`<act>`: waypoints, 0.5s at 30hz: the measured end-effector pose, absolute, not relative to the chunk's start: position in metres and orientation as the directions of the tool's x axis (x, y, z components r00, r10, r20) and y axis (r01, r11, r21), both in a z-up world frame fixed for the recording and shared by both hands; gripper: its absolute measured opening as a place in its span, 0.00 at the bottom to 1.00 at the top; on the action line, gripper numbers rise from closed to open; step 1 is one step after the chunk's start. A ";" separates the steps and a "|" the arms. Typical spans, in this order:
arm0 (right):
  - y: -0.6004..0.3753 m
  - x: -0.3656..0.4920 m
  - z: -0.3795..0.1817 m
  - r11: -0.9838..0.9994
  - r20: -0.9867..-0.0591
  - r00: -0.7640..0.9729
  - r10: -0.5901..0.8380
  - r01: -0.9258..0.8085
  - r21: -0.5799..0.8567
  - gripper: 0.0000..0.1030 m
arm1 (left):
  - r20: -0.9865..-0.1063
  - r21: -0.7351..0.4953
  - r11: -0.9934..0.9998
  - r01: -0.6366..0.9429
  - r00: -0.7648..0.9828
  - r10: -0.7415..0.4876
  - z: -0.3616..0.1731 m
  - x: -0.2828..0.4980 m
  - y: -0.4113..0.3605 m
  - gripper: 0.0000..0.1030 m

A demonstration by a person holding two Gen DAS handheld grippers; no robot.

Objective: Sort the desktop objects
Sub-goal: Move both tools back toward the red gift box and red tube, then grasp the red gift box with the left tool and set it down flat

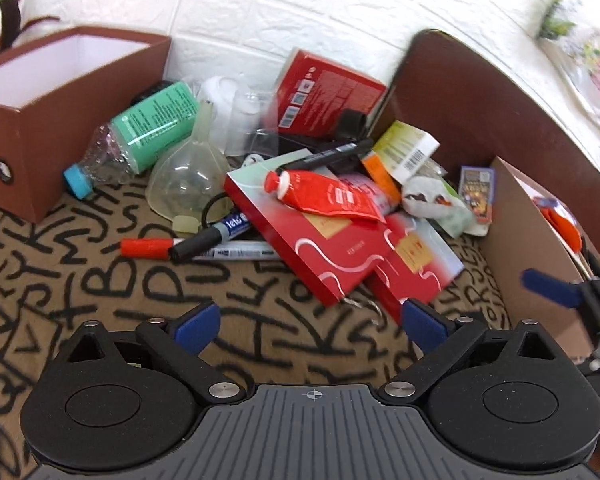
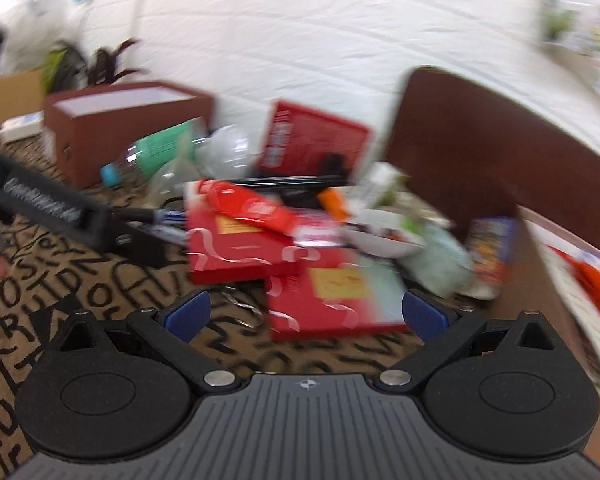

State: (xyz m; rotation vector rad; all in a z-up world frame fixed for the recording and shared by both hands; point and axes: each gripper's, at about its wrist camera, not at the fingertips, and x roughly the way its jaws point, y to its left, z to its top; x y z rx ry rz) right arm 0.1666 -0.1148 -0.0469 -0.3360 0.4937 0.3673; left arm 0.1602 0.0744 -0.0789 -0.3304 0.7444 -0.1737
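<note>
Clutter heaped on the lettered cloth between two brown boxes: the sharp left view shows glossy red booklets, a crinkled bottle, a clear funnel and markers; the right view blurs them. Left gripper and right gripper gape wide, empty, over bare cloth.

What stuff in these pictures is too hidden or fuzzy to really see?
- Brown box on the left: left wrist view looks at its side, so its inside is hidden.
- Markers: their far ends run under the red booklet.
- Brown box on the right: cut off by the frame edge and the right gripper.
- Right wrist view: motion blur makes all printing unreadable, like on the red box.
</note>
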 end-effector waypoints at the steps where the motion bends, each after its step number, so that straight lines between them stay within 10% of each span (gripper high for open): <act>1: -0.111 0.176 -0.050 0.868 -0.524 0.805 0.278 -0.444 -0.222 0.99 | -0.639 -0.363 0.931 0.036 0.718 -0.277 -0.082 0.167 0.076 0.95; 15: -0.089 0.253 -0.085 0.723 -0.643 0.649 0.406 -0.658 -0.208 0.97 | -0.680 -0.406 0.912 0.053 0.649 -0.340 -0.110 0.231 0.079 0.89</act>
